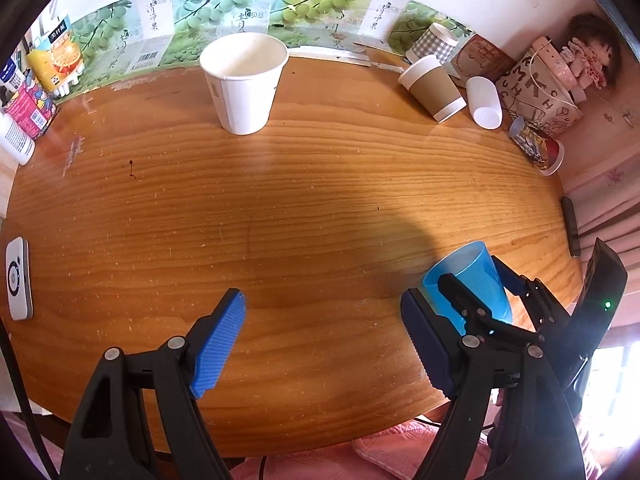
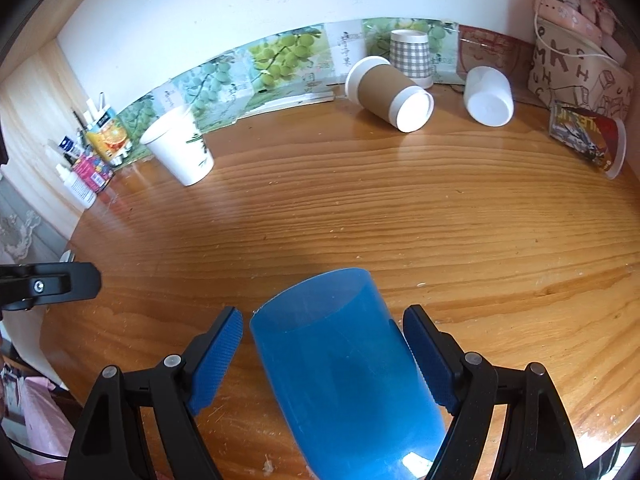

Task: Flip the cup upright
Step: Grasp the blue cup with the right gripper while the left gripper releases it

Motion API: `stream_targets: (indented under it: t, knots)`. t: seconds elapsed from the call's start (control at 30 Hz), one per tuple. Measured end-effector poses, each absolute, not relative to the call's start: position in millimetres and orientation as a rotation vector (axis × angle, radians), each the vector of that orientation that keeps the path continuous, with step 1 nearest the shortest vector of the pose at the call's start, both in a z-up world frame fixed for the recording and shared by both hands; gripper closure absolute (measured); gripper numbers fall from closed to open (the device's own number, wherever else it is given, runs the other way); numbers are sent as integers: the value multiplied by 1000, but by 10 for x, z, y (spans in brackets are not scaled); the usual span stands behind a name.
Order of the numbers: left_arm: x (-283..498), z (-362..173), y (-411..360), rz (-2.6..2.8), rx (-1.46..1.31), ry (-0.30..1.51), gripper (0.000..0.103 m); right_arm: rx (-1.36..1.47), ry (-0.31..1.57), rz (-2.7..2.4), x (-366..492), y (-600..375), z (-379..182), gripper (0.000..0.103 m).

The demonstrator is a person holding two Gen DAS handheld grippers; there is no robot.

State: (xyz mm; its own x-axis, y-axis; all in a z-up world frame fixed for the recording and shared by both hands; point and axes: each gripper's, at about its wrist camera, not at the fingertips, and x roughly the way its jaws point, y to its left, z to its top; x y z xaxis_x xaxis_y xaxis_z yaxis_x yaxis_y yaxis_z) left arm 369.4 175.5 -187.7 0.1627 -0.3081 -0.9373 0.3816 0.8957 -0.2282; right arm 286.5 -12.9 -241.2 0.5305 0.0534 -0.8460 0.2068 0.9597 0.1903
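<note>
Two hand-held grippers are present. Right hand-held gripper (image 2: 322, 356): blue pads spread apart either side of the blue cup (image 2: 344, 372), a gap visible at the left pad; contact at the right pad cannot be told. Blue cup — translucent plastic, tilted with its open mouth away from the camera, over the near right part of the bench (image 2: 360, 208). Left hand-held gripper (image 1: 324, 344): pads wide apart, nothing between them, over the near edge of the bench. Further out: white paper cup (image 1: 244, 80), upright, toward the back. Brown-sleeved cup (image 2: 390, 94) and small white cup (image 2: 489, 96) — both on their sides, back right. Checked cup (image 2: 410, 56), mouth down, against the wall. Printed cup (image 2: 588, 140), lying at the far right.
</note>
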Motion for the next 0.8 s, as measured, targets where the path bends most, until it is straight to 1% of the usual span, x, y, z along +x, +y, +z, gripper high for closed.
stream_targets:
  t: [0.27,0.8]
  knots:
    - [3736,-1930,1861,-488,56,1326,20,250,1022,-124,2899,-97,-2442,20]
    - [3643,-1932,1954,-468,-17,1337,20,12,1108,-59,2993,163,-2502,21]
